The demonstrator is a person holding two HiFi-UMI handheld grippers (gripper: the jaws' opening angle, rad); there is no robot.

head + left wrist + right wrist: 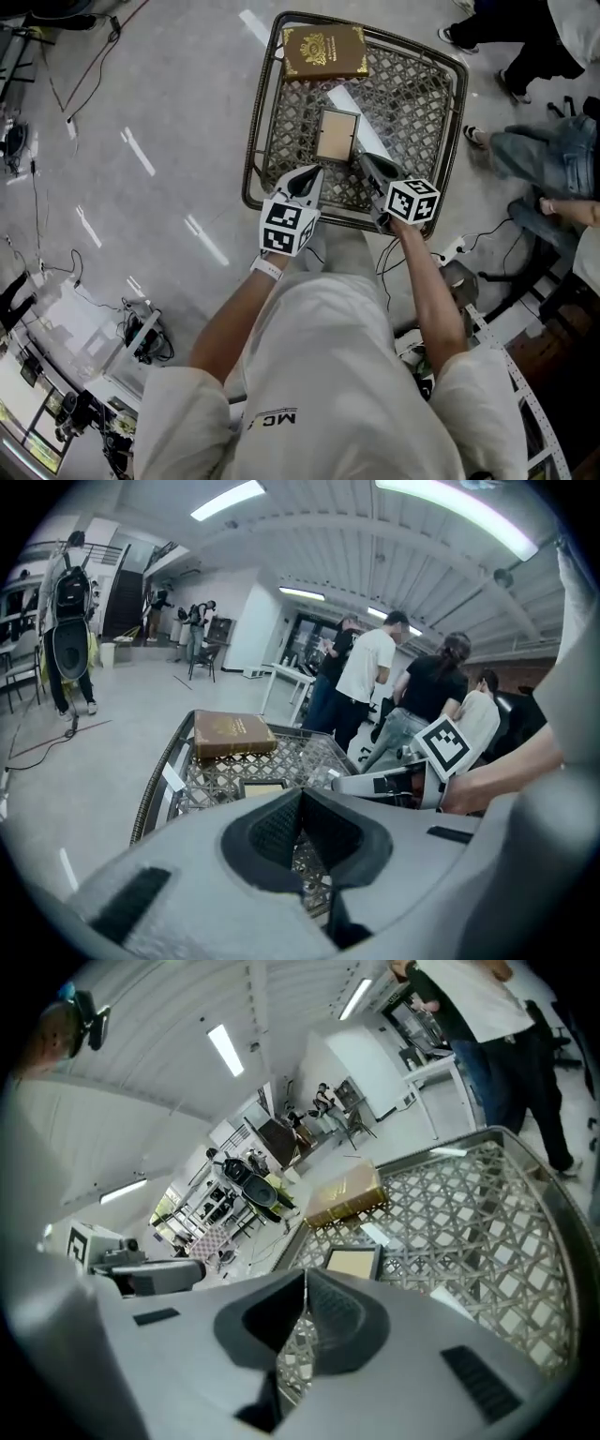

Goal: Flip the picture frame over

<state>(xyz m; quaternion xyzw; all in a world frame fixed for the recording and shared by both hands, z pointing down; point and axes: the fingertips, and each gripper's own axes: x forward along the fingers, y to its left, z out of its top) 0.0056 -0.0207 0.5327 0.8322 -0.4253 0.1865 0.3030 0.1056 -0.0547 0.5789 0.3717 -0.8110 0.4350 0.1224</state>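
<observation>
A small picture frame [337,134] with a dark border and a tan panel lies flat in the middle of a wire lattice basket [258,122]. It also shows in the left gripper view as the frame [263,787] and in the right gripper view as the frame [352,1262]. My left gripper [309,174] hangs over the basket's near edge, just left of the frame, with its jaws shut and nothing between them [302,794]. My right gripper [362,161] is close to the frame's near right corner, also shut and empty [306,1274]. Neither gripper touches the frame.
A brown book [324,52] with gold print lies at the basket's far end. A white paper strip [364,120] runs beside the frame's right side. Several people stand or sit to the right, with a shoe [473,136] near the basket. Cables [66,84] trail across the grey floor at left.
</observation>
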